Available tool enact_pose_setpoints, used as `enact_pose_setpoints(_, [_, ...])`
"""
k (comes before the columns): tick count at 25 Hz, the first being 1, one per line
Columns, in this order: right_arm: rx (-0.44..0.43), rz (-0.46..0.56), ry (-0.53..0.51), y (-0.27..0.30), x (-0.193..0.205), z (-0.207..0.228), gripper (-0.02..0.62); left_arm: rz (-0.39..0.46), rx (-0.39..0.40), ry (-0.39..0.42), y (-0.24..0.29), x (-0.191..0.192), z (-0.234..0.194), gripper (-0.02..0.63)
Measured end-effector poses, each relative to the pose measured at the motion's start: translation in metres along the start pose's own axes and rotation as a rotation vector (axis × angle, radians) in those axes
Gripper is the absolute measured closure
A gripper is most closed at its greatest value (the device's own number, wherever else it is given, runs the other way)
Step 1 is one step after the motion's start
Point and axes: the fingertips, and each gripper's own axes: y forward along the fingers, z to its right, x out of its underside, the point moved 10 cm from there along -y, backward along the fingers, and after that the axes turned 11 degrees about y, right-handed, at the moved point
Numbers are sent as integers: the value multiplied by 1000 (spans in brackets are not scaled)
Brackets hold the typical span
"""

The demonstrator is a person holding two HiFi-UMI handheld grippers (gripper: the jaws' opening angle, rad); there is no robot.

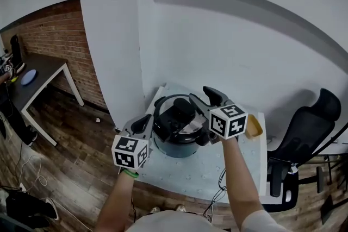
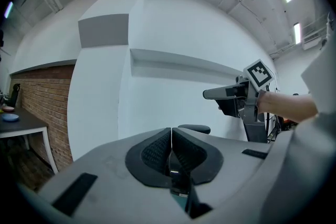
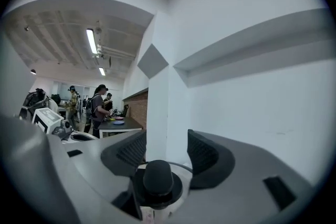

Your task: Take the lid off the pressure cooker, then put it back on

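**Head view.**
- 1 pressure cooker [image 1: 175, 144], dark, is set upright on a pale table [image 1: 228, 171] against a white wall.
- Its lid [image 1: 184, 123] is seen on top of the pot, with a black block at the centre.
- 1 left gripper [image 1: 144, 121] is held at the cooker's left side, just beside the pot. Whether it touches cannot be told.
- 1 right gripper [image 1: 204, 99] is held over the lid's right half and raised above it.
- 1 yellow container [image 1: 254, 126] is placed near the table's right edge.
- 1 black office chair [image 1: 304, 127] is stood to the right of the table.
- 1 dark desk [image 1: 41, 76] is stood far left by a brick wall [image 1: 51, 30].

**Left gripper view.**
- The 2 pads [image 2: 157, 152] are pressed together along a thin seam, and nothing is seen gripped between them.
- The white wall is faced. The right gripper is seen ahead at upper right.

**Right gripper view.**
- The 2 jaws are held wide apart and nothing is grasped.
- The lid's black knob [image 3: 158, 178] is seen low between them, clear of both pads.
- Several people [image 3: 97, 107] are seen far off at the dark desk.
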Motion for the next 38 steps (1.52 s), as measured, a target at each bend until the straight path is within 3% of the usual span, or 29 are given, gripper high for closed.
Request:
enact_pose_setpoints(6, [118,75,-29,-42,19,5,470,21,33,5,10,-5,8,589])
enact_pose_setpoints(15, [268,108,-19,-90,61,8,594,36,63,13,17,1,22,589])
enact_pose_setpoints(24, [276,82,3,-101,85,10,594,33,59,13,14,7,28,589])
enact_pose_setpoints(38, [267,86,-4,-102,83,7,594,24,46,-2,9,12,29,589])
